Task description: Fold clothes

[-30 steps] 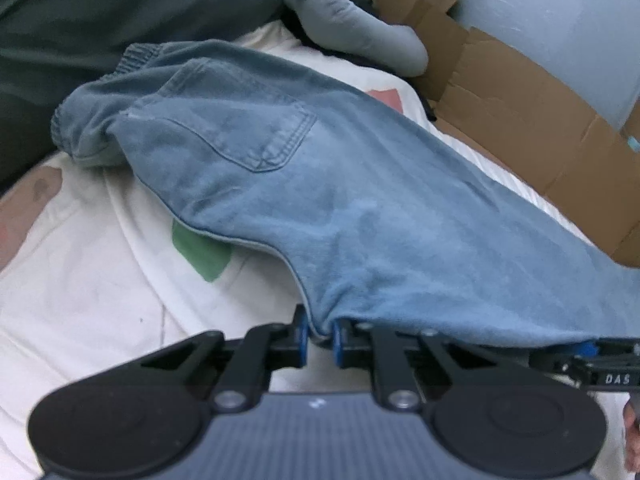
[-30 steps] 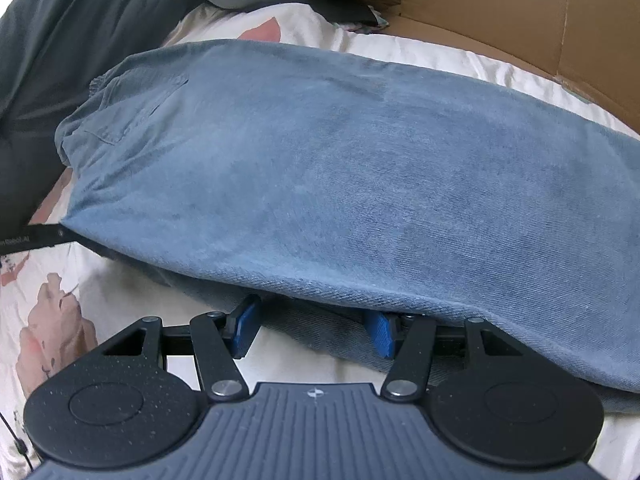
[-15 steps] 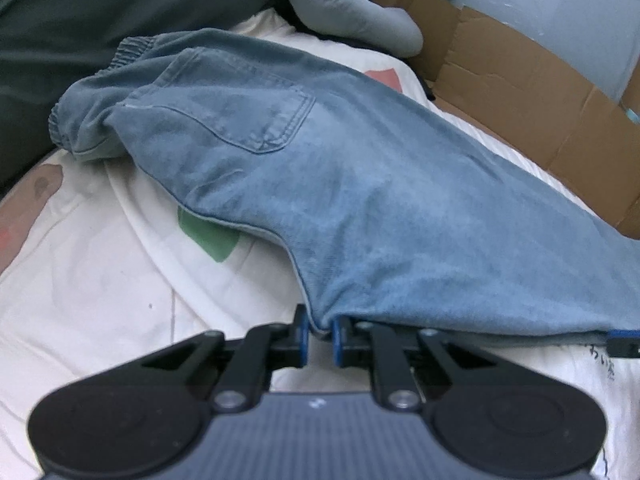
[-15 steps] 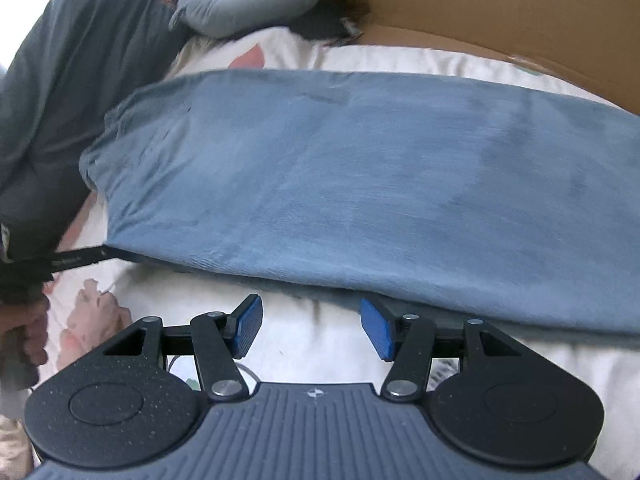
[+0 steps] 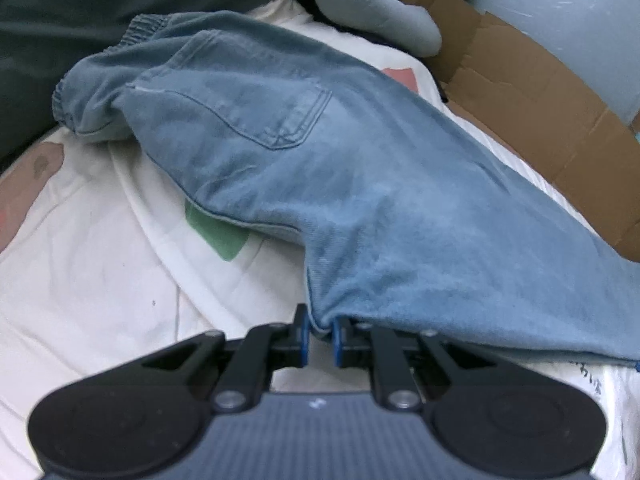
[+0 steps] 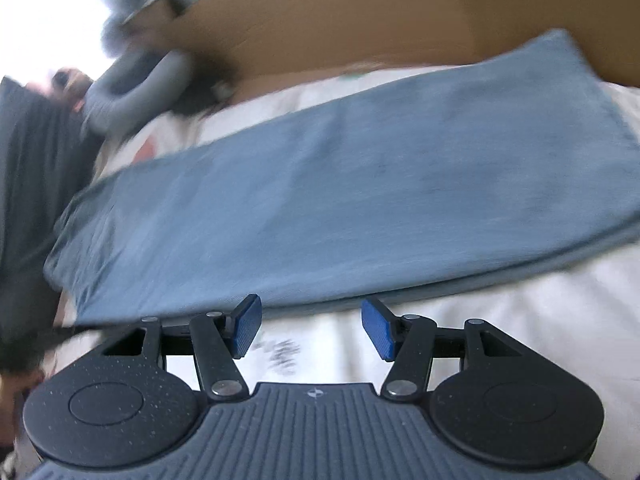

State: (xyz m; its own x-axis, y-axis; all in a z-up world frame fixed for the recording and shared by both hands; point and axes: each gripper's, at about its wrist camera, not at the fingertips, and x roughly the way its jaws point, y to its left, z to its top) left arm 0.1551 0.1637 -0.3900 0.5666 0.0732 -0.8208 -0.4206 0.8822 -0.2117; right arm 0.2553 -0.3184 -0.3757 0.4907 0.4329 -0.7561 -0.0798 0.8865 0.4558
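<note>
Light blue jeans (image 5: 360,184) lie on a white printed sheet (image 5: 92,264), back pocket up and elastic waistband at the far left. My left gripper (image 5: 319,334) is shut on the jeans' near edge, at the crotch fold. In the right wrist view the jeans (image 6: 340,216) stretch as a long folded leg across the sheet (image 6: 500,328). My right gripper (image 6: 310,326) is open and empty, just in front of the leg's near edge, not touching it. That view is motion-blurred.
Flattened brown cardboard (image 5: 540,92) lies along the far right side. A grey U-shaped pillow (image 5: 368,12) sits at the back, also in the right wrist view (image 6: 132,92). Dark green-grey fabric (image 5: 80,20) lies at the back left.
My right gripper has pulled back from under the jeans' edge, open, and swung so the leg's far end shows. My left gripper keeps its grip and has barely moved.
</note>
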